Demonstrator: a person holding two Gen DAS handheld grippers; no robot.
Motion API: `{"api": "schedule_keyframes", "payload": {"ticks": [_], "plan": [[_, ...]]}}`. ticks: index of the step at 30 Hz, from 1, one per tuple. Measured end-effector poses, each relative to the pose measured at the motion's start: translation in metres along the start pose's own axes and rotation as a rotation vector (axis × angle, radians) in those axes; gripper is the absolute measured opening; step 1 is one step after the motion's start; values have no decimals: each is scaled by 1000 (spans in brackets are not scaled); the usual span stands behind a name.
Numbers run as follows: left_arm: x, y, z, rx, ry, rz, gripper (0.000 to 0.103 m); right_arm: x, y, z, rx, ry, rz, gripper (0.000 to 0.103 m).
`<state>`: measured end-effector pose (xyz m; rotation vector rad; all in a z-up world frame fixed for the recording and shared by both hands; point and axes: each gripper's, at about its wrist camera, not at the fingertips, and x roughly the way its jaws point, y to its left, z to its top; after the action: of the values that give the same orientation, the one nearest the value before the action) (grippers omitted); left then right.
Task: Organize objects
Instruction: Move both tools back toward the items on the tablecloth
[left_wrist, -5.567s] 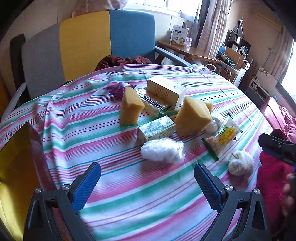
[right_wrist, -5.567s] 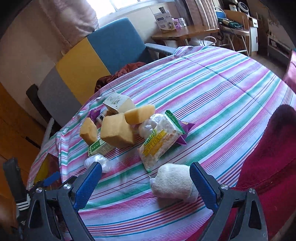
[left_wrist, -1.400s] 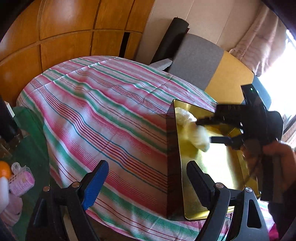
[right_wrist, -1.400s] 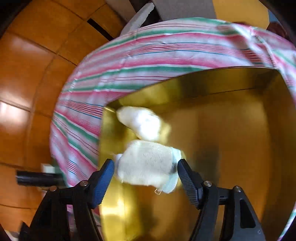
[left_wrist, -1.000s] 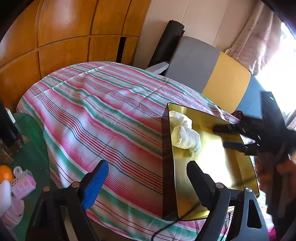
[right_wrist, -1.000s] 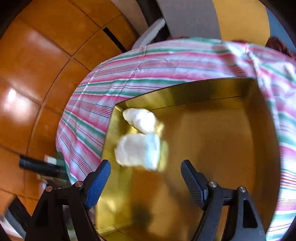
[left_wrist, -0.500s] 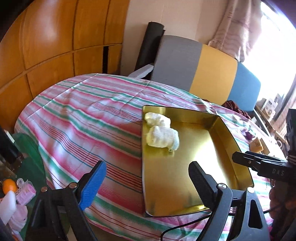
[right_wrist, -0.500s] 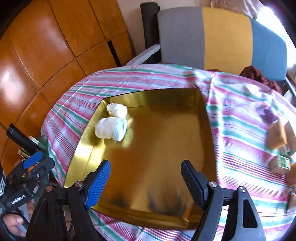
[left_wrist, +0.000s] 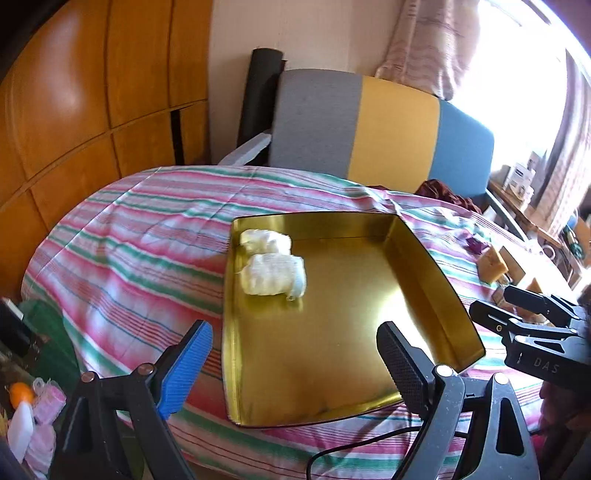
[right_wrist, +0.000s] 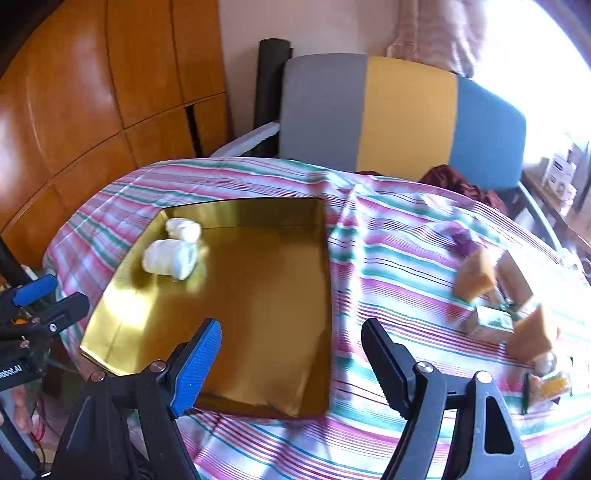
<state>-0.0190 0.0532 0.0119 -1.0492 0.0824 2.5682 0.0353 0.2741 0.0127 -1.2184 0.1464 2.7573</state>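
Observation:
A gold tray (left_wrist: 340, 295) (right_wrist: 258, 280) lies on the striped tablecloth. Two white rolled cloths lie in its far left corner, one (left_wrist: 273, 275) (right_wrist: 170, 258) in front of the other (left_wrist: 264, 240) (right_wrist: 183, 229). My left gripper (left_wrist: 291, 354) is open above the tray's near part, with nothing between its fingers. My right gripper (right_wrist: 293, 345) is open and empty above the tray's near right side; in the left wrist view the right gripper (left_wrist: 517, 321) shows at the right edge. The left gripper (right_wrist: 37, 306) shows at the left edge of the right wrist view.
Right of the tray lie yellow sponges (right_wrist: 474, 277) (right_wrist: 535, 336), a green box (right_wrist: 487, 325), a cardboard box (right_wrist: 517, 277) and a purple wrapper (right_wrist: 463, 240). A grey, yellow and blue chair (right_wrist: 369, 110) stands behind the table. Wood panels line the left wall.
The right gripper let go of the white rolled cloth, which now lies in the tray beside the other. Both grippers have drawn back from the tray, and the views have swung right.

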Motion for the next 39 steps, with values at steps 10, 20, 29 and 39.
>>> {"api": "schedule_keyframes", "payload": {"ticks": [10, 20, 29, 39], "plan": [[12, -42, 6, 94, 20, -55, 91, -14, -75, -14, 130, 7, -115, 80], [27, -87, 9, 176, 50, -108, 91, -39, -157, -21, 238, -17, -266, 80], [39, -119, 10, 241, 74, -142, 91, -65, -224, -17, 340, -85, -391, 80], [52, -151, 16, 286, 97, -166, 91, -64, -287, -45, 556, -135, -424, 80]]}}
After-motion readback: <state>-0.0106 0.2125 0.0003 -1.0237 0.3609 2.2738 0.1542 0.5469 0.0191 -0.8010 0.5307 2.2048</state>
